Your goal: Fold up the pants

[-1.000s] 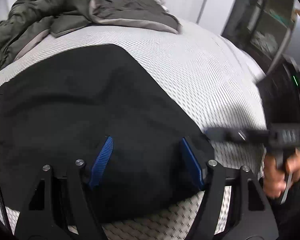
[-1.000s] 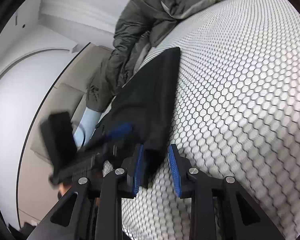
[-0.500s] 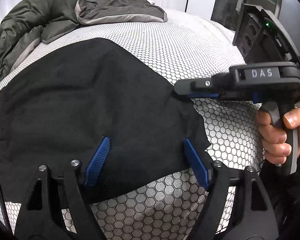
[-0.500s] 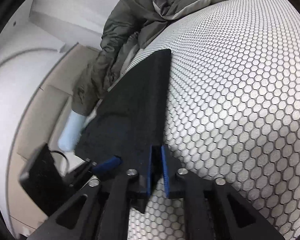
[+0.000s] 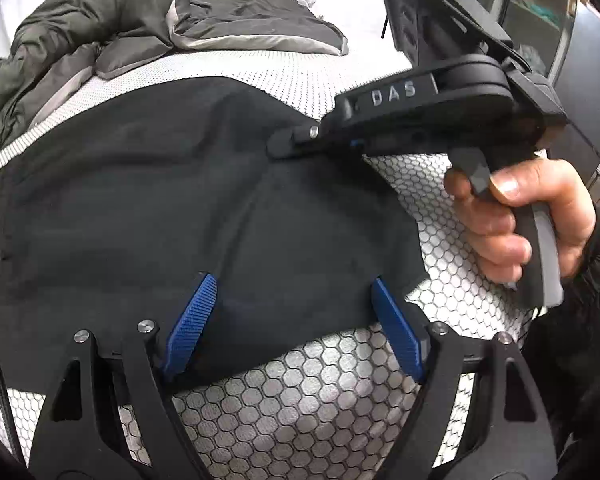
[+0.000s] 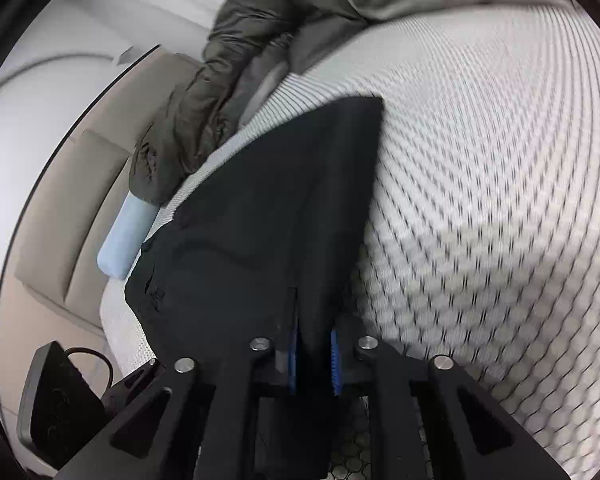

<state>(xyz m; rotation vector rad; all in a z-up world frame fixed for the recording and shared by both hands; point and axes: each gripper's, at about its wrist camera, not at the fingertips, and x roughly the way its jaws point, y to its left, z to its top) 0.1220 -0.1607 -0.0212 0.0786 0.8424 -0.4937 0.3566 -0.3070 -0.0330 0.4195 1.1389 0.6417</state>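
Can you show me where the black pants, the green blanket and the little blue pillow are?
black pants (image 5: 140,208), left wrist view, flat middle.
green blanket (image 5: 80,20), left wrist view, rumpled top.
blue pillow (image 6: 126,236), right wrist view, its side.

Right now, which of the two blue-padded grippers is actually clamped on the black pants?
The right gripper: its blue pads are pinched shut on an edge of the black fabric pants. The left gripper stands wide open, its pads straddling the fabric without gripping.
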